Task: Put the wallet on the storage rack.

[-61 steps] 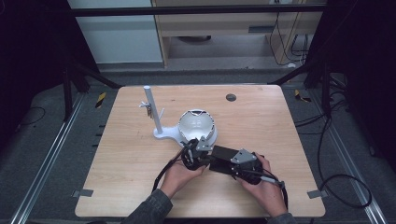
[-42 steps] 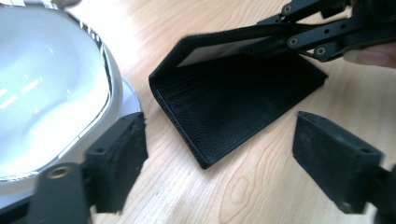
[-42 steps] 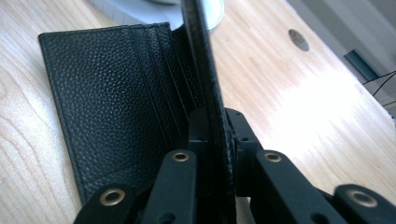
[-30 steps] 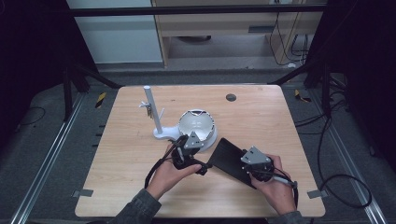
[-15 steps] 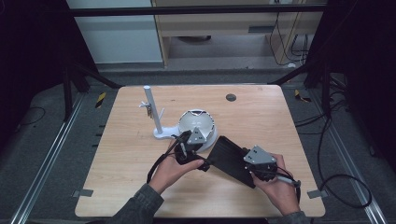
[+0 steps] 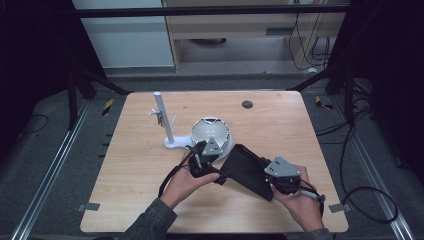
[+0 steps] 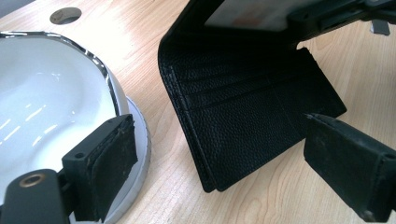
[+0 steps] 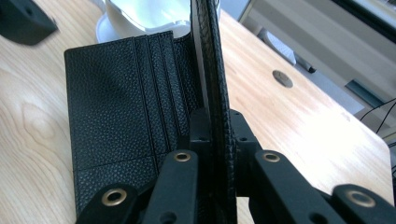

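On the table point(image 6: 135, 200), an unmarked black wallet point(image 6: 247, 170) lies open.

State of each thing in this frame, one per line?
Wallet: open, one flap flat on the table, the other raised.
Right gripper: shut on the raised flap.
Left gripper: open, straddling the flat flap's edge.
White bowl: upright, empty.
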